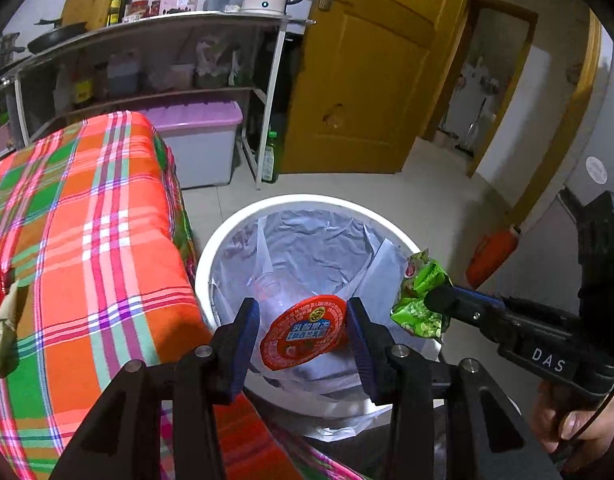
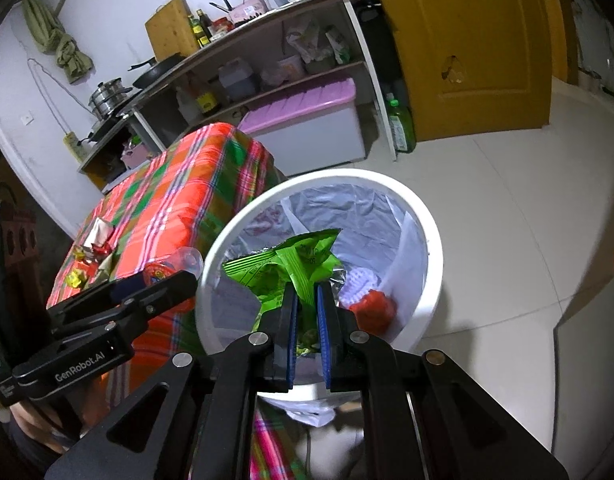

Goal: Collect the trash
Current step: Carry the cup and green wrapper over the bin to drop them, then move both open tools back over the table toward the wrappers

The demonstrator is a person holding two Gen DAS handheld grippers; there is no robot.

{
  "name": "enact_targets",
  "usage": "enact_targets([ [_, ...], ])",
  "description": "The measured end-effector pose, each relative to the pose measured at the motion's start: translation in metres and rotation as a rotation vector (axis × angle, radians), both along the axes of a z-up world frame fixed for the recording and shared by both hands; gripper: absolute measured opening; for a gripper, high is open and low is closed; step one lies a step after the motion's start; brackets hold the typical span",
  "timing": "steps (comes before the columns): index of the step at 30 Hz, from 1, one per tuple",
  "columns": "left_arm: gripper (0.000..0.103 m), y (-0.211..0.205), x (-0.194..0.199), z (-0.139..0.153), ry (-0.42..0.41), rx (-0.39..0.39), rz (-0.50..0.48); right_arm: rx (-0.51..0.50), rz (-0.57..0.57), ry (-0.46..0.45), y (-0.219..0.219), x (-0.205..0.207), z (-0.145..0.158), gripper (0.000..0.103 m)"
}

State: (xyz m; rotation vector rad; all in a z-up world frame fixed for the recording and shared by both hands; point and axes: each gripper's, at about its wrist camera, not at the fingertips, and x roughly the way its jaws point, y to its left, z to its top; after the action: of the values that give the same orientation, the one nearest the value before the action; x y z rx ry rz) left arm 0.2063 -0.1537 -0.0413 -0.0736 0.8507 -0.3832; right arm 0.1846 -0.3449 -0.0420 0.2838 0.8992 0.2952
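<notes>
A white trash bin (image 1: 223, 236) with a clear liner stands on the floor beside the plaid-covered table (image 1: 87, 208). My left gripper (image 1: 305, 330) is shut on a clear cup with a red foil lid (image 1: 303, 332) and holds it over the bin. My right gripper (image 2: 307, 316) is shut on a crumpled green snack wrapper (image 2: 303, 260) over the bin (image 2: 423, 216); it also shows in the left wrist view (image 1: 421, 296). Red trash (image 2: 377, 306) lies inside the bin. Several wrappers (image 2: 93, 250) lie on the table.
A metal shelf rack (image 1: 155, 60) with pots, bottles and a kettle stands behind the table. A purple-lidded storage box (image 1: 203, 140) and a green bottle (image 1: 270, 158) sit on the floor by a yellow door (image 1: 367, 68). An orange object (image 1: 493, 252) lies on the floor at right.
</notes>
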Motion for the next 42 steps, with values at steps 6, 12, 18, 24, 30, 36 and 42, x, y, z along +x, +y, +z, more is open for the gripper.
enact_targets([
  [6, 0.052, -0.001, 0.003, -0.003, 0.012, -0.023, -0.001, -0.007, 0.003, 0.001, 0.0, 0.002, -0.002, 0.027],
  [12, 0.052, 0.002, 0.001, 0.001, -0.001, -0.033, 0.004, -0.011, 0.002, -0.015, 0.0, -0.002, 0.003, 0.029],
  [18, 0.052, 0.011, -0.011, 0.016, -0.044, -0.048, 0.017, -0.011, 0.019, -0.063, 0.008, -0.012, 0.022, 0.029],
  [24, 0.052, 0.025, -0.03, 0.032, -0.089, -0.05, 0.034, -0.009, 0.048, -0.116, 0.021, -0.026, 0.042, 0.029],
  [30, 0.052, 0.04, -0.05, 0.044, -0.13, -0.045, 0.057, -0.005, 0.079, -0.153, 0.035, -0.039, 0.056, 0.029],
  [36, 0.052, 0.055, -0.069, 0.053, -0.162, -0.031, 0.091, 0.01, 0.111, -0.179, 0.048, -0.05, 0.065, 0.029],
  [42, 0.052, 0.068, -0.082, 0.058, -0.183, -0.026, 0.113, 0.015, 0.146, -0.194, 0.06, -0.058, 0.07, 0.029],
])
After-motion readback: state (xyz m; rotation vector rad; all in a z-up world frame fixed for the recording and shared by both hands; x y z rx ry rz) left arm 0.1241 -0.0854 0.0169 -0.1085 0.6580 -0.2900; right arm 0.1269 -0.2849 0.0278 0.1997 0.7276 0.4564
